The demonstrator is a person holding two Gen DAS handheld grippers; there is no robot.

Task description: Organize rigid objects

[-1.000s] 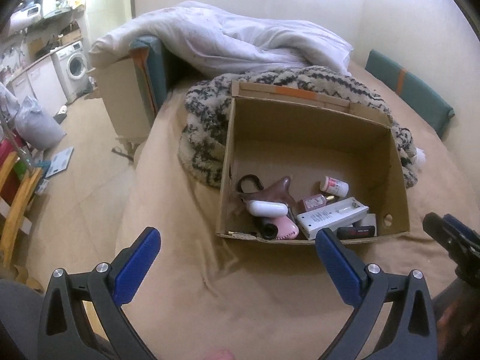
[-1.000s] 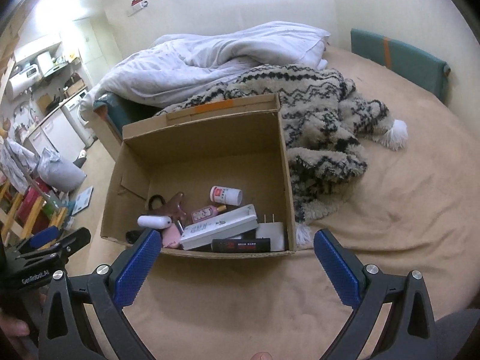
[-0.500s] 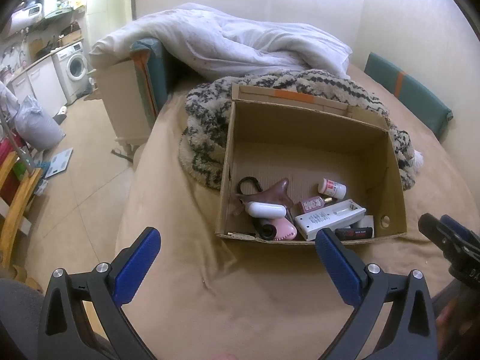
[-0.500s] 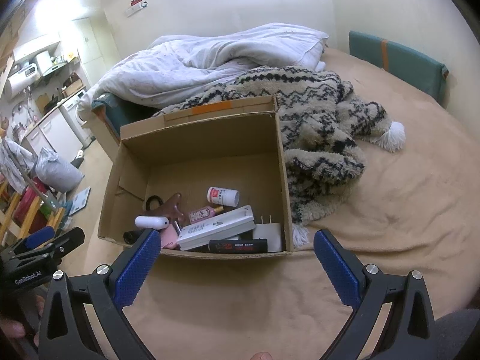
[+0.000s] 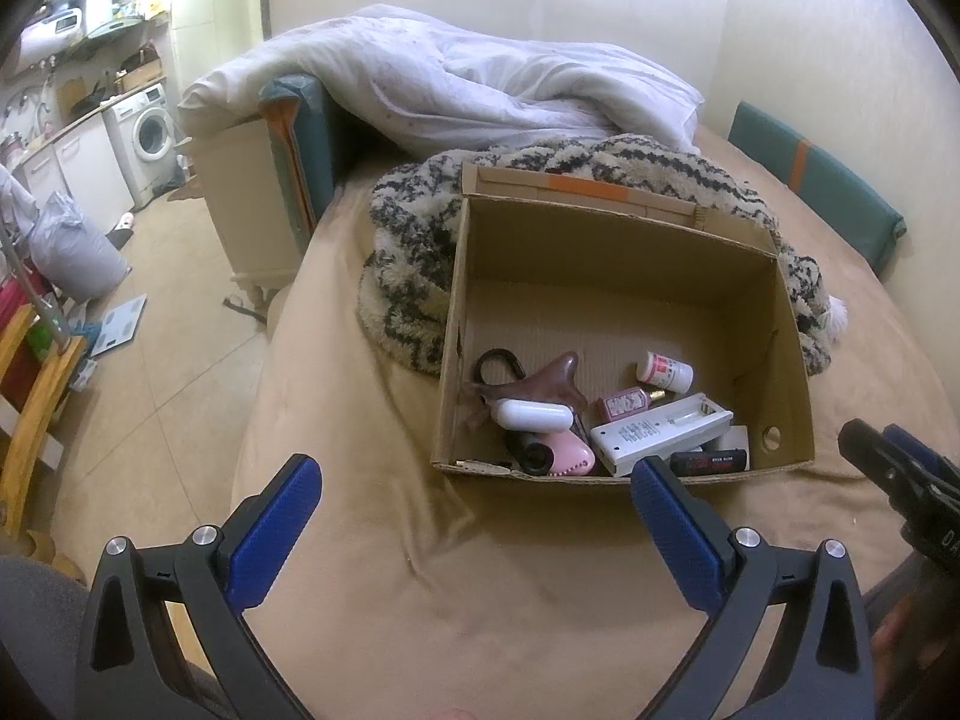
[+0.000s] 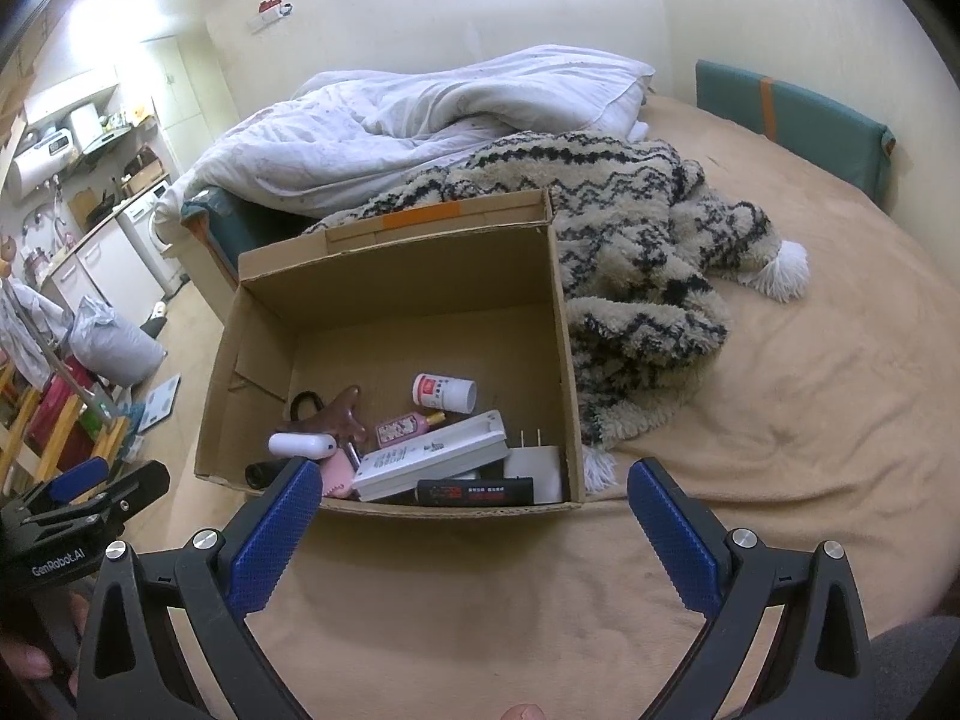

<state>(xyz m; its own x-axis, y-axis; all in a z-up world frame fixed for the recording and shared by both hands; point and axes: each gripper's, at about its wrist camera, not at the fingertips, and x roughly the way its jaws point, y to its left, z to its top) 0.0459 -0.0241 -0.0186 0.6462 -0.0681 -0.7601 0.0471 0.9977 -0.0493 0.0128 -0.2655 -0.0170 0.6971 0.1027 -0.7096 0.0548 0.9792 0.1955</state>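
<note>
Both grippers have drifted back slightly from the cardboard box [image 6: 396, 276]; left gripper [image 5: 474, 501] gapes wide, empty; right gripper [image 6: 468, 501] likewise spread, holding nothing.

Warm, dim indoor light washes my views yellow. The brightest glare sits on the far kitchen wall [image 6: 108, 66], perhaps from a ceiling lamp. The cardboard box [image 6: 396, 276] shades its own floor. Fisheye bending curves the edges; corners go black.

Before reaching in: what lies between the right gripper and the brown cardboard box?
Only bare tan bed cover lies between right gripper and brown cardboard box, shown in right wrist view.
</note>
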